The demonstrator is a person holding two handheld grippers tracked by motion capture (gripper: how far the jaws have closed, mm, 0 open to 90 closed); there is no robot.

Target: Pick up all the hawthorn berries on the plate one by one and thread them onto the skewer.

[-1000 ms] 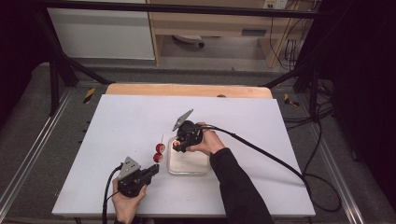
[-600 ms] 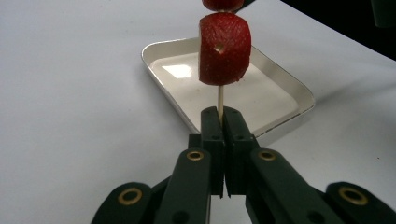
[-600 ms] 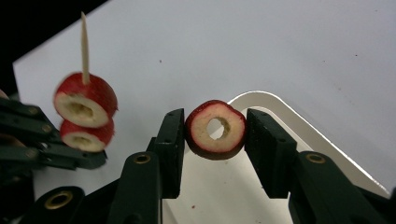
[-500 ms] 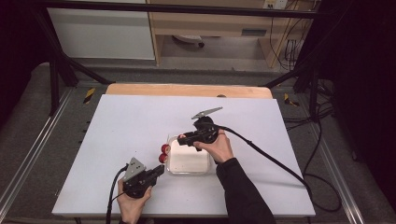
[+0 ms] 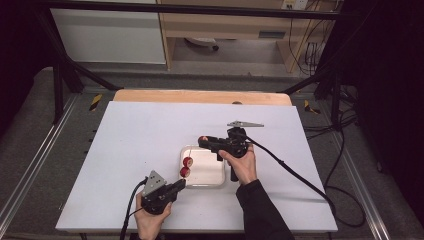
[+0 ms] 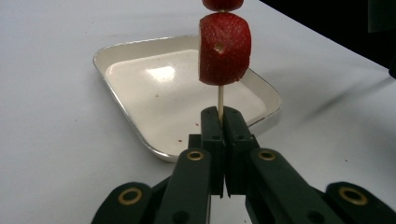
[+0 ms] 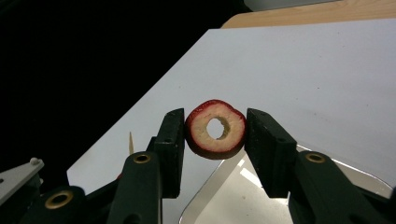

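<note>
A white table (image 5: 130, 150) carries one shallow white tray (image 5: 212, 178).

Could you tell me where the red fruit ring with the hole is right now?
The fruit ring sits clamped between the right gripper jaws, above the far edge of the white tray, right of the skewer.
</note>
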